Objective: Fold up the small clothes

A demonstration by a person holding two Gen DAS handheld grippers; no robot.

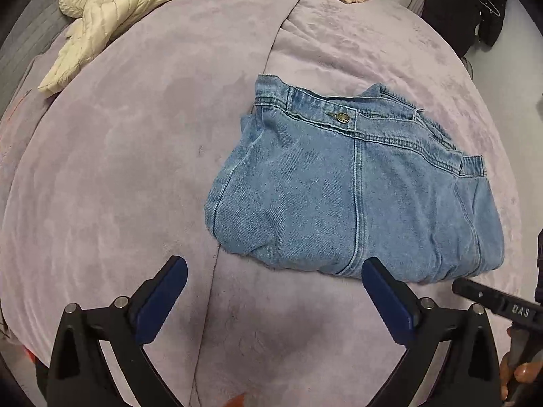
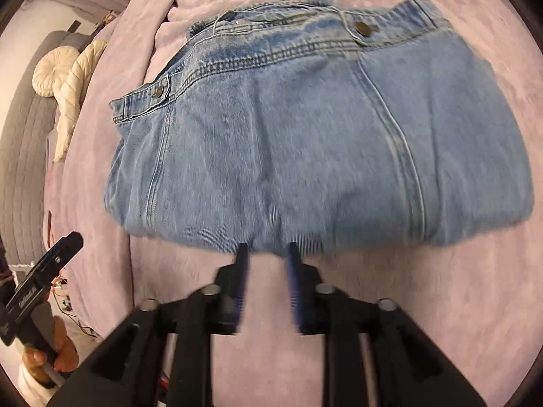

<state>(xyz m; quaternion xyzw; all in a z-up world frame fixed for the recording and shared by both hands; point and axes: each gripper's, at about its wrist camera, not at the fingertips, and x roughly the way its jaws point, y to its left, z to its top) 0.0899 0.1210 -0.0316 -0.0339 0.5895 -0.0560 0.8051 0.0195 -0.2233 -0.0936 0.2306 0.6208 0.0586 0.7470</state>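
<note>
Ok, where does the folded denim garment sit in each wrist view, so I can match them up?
Left wrist: the denim garment lies right of centre on the lilac blanket, beyond the open left gripper.
Right wrist: it fills the upper middle, just past the right gripper, whose jaws stand apart.
Shared landmark: the cream quilted jacket, upper left in both views.

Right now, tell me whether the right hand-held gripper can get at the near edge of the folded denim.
Probably yes. The right hand-held gripper has its jaws apart and empty, right at the near edge of the folded denim. Only bare purple blanket lies around it, and the left hand-held gripper is off to the side.
</note>
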